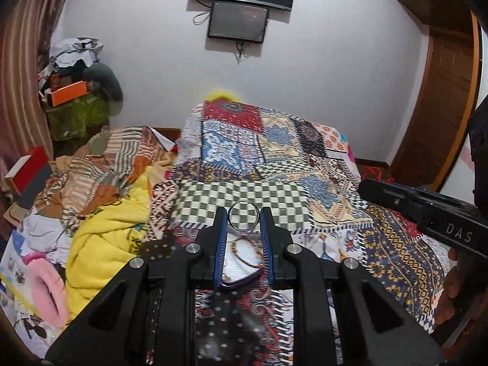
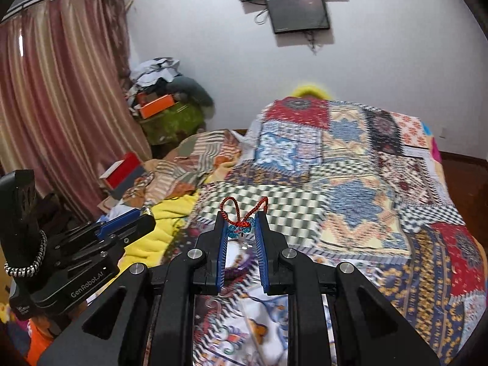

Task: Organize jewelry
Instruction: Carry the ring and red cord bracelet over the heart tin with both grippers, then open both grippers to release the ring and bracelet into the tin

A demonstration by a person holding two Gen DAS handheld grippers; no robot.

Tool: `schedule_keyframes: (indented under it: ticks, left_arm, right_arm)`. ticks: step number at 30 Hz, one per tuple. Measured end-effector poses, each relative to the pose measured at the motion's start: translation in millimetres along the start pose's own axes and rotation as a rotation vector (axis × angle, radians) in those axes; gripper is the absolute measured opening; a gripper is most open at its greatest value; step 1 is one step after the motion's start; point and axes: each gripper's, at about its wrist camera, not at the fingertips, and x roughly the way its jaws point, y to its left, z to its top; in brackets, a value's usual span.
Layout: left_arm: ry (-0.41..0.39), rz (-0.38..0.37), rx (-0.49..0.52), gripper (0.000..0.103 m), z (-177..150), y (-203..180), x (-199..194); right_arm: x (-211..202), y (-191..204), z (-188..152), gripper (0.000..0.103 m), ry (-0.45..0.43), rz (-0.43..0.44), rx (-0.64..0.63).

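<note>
Now left fingers (image 1: 222, 222) pinch bangle (image 1: 244, 216); right fingers (image 2: 259, 225) pinch bracelet (image 2: 242, 218).

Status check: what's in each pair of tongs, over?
Left tongs shut on bangle. Right tongs shut on red cord. Both above the quilt; nothing blocking.

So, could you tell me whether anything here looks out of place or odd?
Nothing looks damaged. The left gripper is shut on a silver bangle and the right gripper on a red and blue thread bracelet, both above the patchwork quilt. The bed is cluttered, though: a crumpled yellow blanket lies beside it.
</note>
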Motion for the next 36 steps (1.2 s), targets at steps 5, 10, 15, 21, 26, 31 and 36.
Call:
schedule_keyframes:
  ticks: [5,10,15,21,26,31,36]
  left_arm:
    - [-0.003,0.02,-0.006,0.02,1.2,12.2,4.3]
    - [0.021,0.021,-0.017,0.02,-3.9,18.9,20.4]
    - [0.069,0.018,-0.02,0.02,-15.3,20.4,42.2]
    - [0.129,0.004,-0.029,0.02,-28.2,25.2,66.9]
    - [0.185,-0.011,-0.03,0.02,-42.1,24.5,85.4]
    - [0.212,-0.022,-0.027,0.02,-48.7,20.7,95.8]
    - [0.226,-0.032,-0.028,0.02,-51.9,21.2,96.9]
  right_arm:
    - [17.6,12.1,1.0,0.016,0.018,0.032,-0.022]
    - [36.0,18.0,2.5,0.016,0.047,0.056,-0.032]
    - [56.8,20.0,-1.4,0.016,0.085,0.068,-0.041]
    - [84.2,12.8,-14.2,0.016,0.151,0.074,-0.017]
    - [99.4,7.6,-17.9,0.016,0.183,0.076,-0.001]
    - [108.6,6.9,-20.7,0.016,0.206,0.078,-0.002]
    - [118.0,3.2,-26.4,0.018,0.229,0.083,0.016]
